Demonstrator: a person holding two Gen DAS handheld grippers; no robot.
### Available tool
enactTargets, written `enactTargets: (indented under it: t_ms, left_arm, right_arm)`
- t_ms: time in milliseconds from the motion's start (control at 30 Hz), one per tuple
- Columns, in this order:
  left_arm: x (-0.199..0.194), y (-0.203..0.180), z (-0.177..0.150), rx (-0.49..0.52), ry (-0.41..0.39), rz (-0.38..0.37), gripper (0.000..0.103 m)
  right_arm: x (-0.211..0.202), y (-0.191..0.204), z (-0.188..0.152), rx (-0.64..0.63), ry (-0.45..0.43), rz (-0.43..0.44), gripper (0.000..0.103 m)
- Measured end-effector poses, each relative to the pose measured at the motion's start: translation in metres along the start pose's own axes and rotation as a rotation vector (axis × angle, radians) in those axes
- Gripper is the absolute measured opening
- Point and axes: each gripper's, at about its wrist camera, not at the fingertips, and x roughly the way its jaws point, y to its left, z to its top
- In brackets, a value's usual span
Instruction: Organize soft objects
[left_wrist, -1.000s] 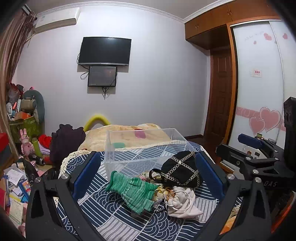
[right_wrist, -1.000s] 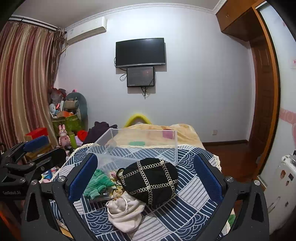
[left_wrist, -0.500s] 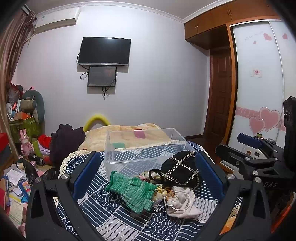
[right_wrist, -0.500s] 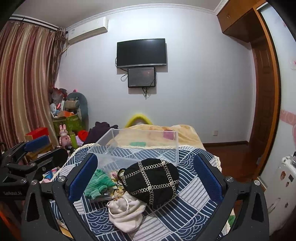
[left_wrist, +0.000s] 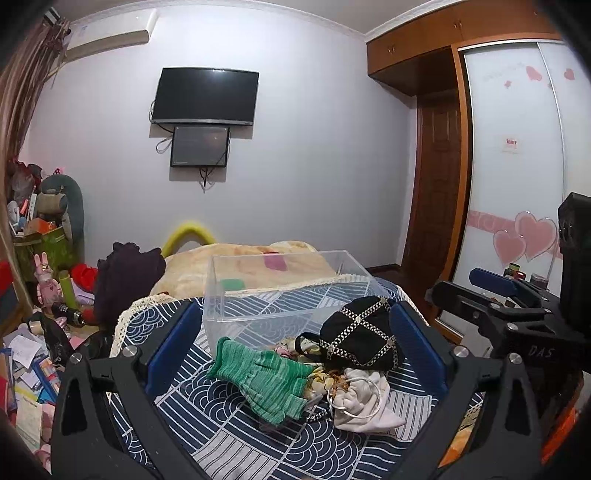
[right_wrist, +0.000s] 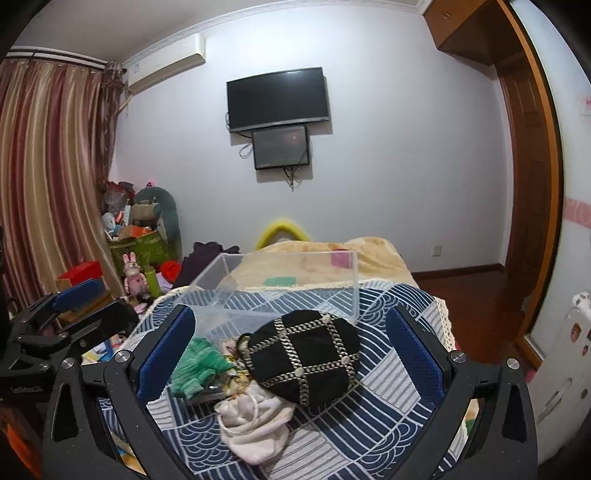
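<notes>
A pile of soft things lies on the blue patterned cloth: a green knit glove (left_wrist: 264, 380) (right_wrist: 197, 367), a black pouch with a chain lattice (left_wrist: 360, 339) (right_wrist: 306, 354) and a white drawstring bag (left_wrist: 364, 404) (right_wrist: 255, 424). A clear plastic box (left_wrist: 280, 291) (right_wrist: 273, 291) stands just behind them. My left gripper (left_wrist: 295, 347) is open and empty, held above and before the pile. My right gripper (right_wrist: 295, 347) is open and empty, framing the black pouch. Each gripper shows at the edge of the other's view.
The cloth-covered table (left_wrist: 229, 439) stands before a bed with a yellow blanket (left_wrist: 251, 266). Toys, boxes and papers clutter the floor at the left (left_wrist: 40, 295). A wardrobe with heart stickers (left_wrist: 517, 184) stands at the right. A television (right_wrist: 277, 98) hangs on the far wall.
Both views have shifted only slightly; the right gripper has drifted a little to the left. Nothing on the table has moved.
</notes>
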Motion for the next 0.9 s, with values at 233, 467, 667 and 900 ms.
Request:
enactTargets:
  t_ms: [233, 467, 667, 900]
  left_arm:
    - [0.020, 0.012, -0.008, -0.024, 0.050, 0.015, 0.083]
    - [0.058, 0.031, -0.028, -0.074, 0.155, 0.037, 0.083]
    - [0.091, 0.038, -0.050, -0.098, 0.265, 0.030, 0.083]
    - [0.110, 0.045, -0.068, -0.124, 0.334, 0.006, 0.064]
  right_arm:
    - [0.018, -0.008, -0.009, 0.004, 0.063, -0.030, 0.087]
    - [0.039, -0.020, -0.023, 0.029, 0.146, -0.034, 0.084]
    - [0.059, -0.028, -0.036, 0.049, 0.233, -0.020, 0.084]
    - [0.073, -0.025, -0.044, 0.048, 0.289, -0.005, 0.067]
